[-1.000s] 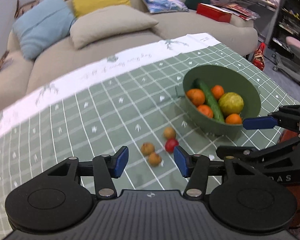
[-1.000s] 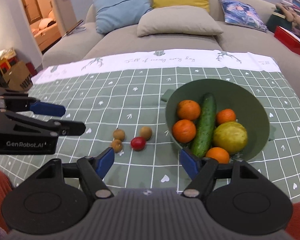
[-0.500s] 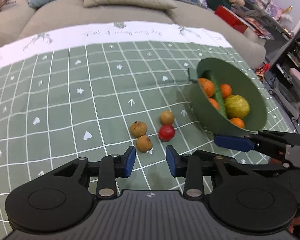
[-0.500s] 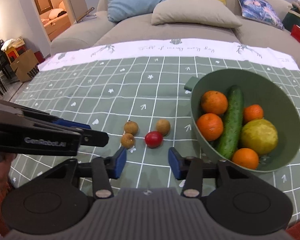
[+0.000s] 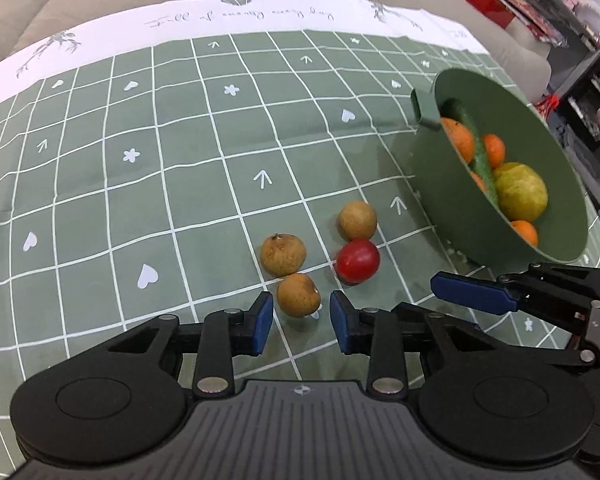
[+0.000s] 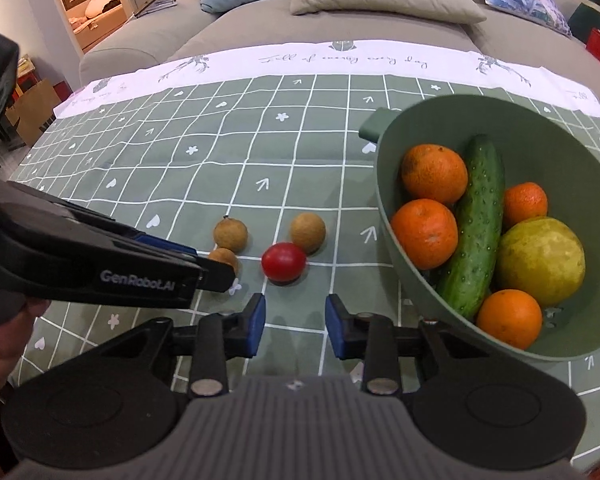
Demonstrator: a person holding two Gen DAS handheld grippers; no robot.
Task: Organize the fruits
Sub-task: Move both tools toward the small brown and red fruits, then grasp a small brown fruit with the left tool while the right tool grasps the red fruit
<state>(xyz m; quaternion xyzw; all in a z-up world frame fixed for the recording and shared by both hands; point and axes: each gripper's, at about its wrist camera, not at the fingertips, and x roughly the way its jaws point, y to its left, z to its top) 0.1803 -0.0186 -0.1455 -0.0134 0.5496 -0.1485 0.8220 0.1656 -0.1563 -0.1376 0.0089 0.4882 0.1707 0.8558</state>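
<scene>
Left wrist view is showing you the sofa (image 5: 228, 8) running along the table's far edge, with the white border of the green checked tablecloth (image 5: 100, 168) lying against it. You are getting wide bare cloth to the left and toward that far edge. The green bowl (image 6: 396, 248) is sitting at the right, its small handle pointing to the far side, and its near wall is crowding the right-hand route. Inside it you are seeing 1 cucumber (image 6: 476, 224), 1 yellow-green fruit (image 6: 540, 260) and 4 oranges (image 6: 424, 234).

Your left gripper (image 5: 302, 318) is hanging over the nearest brown fruit (image 5: 298, 294), its jaws having just been closing; the blue pads are flanking that fruit with slim gaps on both sides, not pressing it. Your right gripper (image 6: 295, 322) is pointing at the red fruit (image 6: 283, 261), jaws also just narrowing, with nothing between them and the fruit lying just beyond the tips. The 2 grippers are sitting close together. 2 more brown fruits (image 5: 283, 255) are lying just beside the red one.
</scene>
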